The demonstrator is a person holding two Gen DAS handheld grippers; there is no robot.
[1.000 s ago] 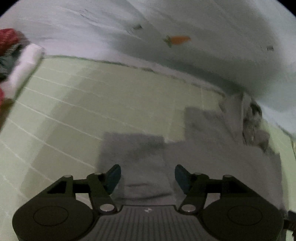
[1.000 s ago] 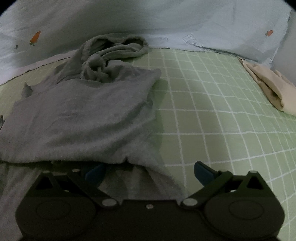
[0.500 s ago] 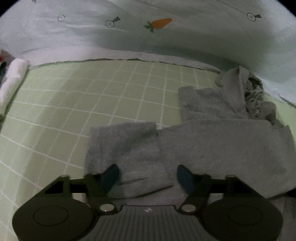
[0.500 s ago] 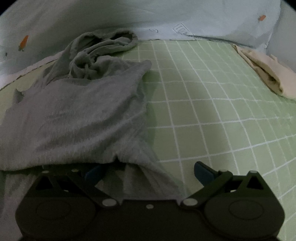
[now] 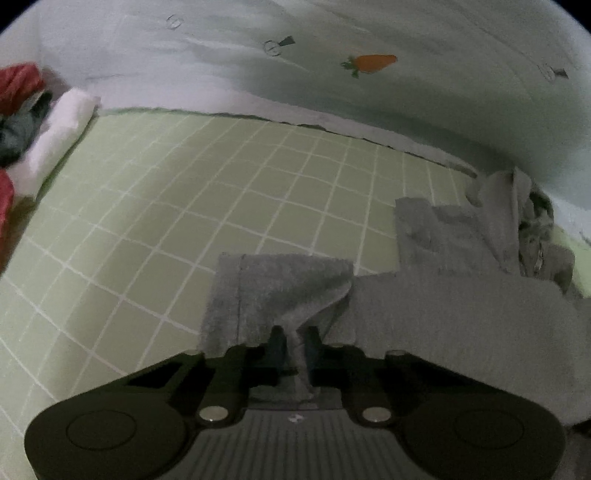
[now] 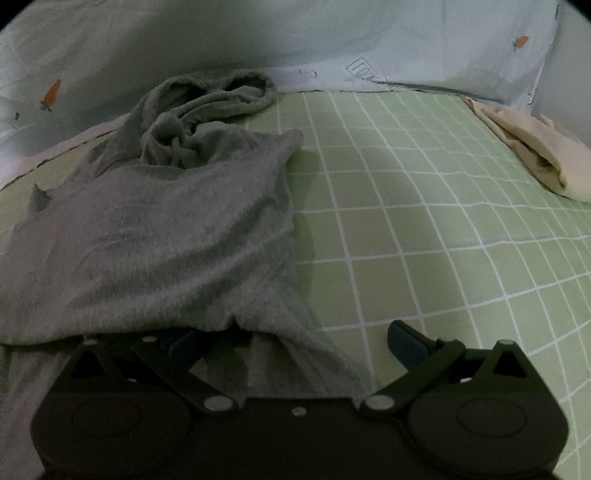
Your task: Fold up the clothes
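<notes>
Our soft grey hooded sweatshirt (image 6: 166, 229) lies half-folded on the green checked bed sheet (image 6: 424, 221). We've got the left tongs (image 5: 293, 338) pinched on its sleeve cuff, probably to fold it inward, while the right tongs (image 6: 291, 341) sit spread wide over the hem.

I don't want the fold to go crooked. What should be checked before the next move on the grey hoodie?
1. Left gripper shut on the grey hoodie: ok, a ridge of cloth is pinched between its fingers.
2. Right gripper has a grip: not ok, its jaws are wide open, one finger under the hem.
3. Green checked sheet beside the hoodie free for folding: ok.
4. Hood laid flat: not ok, it is bunched near the pale blue bedding.
5. Beige cloth out of the way: ok, it lies apart at the far right.
</notes>
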